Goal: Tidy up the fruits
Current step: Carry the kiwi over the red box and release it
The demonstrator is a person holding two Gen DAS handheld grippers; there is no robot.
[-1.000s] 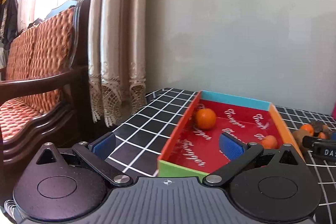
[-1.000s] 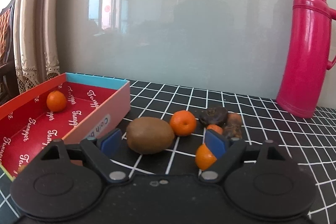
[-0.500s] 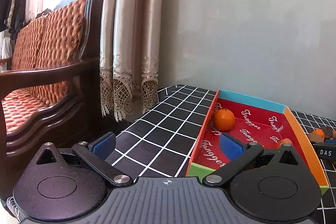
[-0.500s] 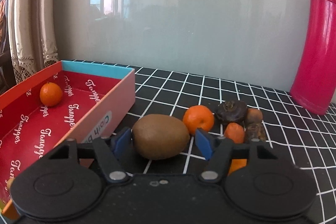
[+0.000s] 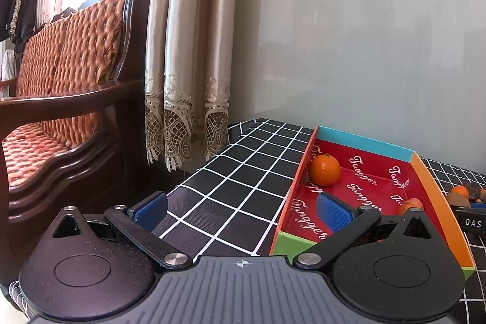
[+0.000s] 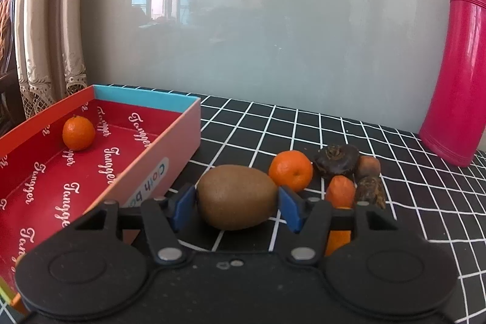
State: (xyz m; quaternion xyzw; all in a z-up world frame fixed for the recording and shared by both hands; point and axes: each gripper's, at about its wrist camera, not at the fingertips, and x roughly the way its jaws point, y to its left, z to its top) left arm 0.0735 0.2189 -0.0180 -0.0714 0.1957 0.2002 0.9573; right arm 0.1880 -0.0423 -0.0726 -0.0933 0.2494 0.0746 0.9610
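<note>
- The shallow red cardboard box (image 6: 100, 172) repeats "Tangger" in white script; its side label starts "cloth b".
- Right tool (image 6: 235, 204) grips the brown oval kiwi (image 6: 237, 196) on the checked worktop (image 6: 303, 126).
- Left tool (image 5: 240, 208) gapes wide, empty.

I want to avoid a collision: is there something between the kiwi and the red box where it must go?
Nothing visible: the kiwi, clamped by the right gripper, lies right beside the red box, whose near wall must be cleared.

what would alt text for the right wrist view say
The right gripper grips a brown kiwi on a black checked table. A red box holding one orange sits left; a pink flask stands right.
</note>
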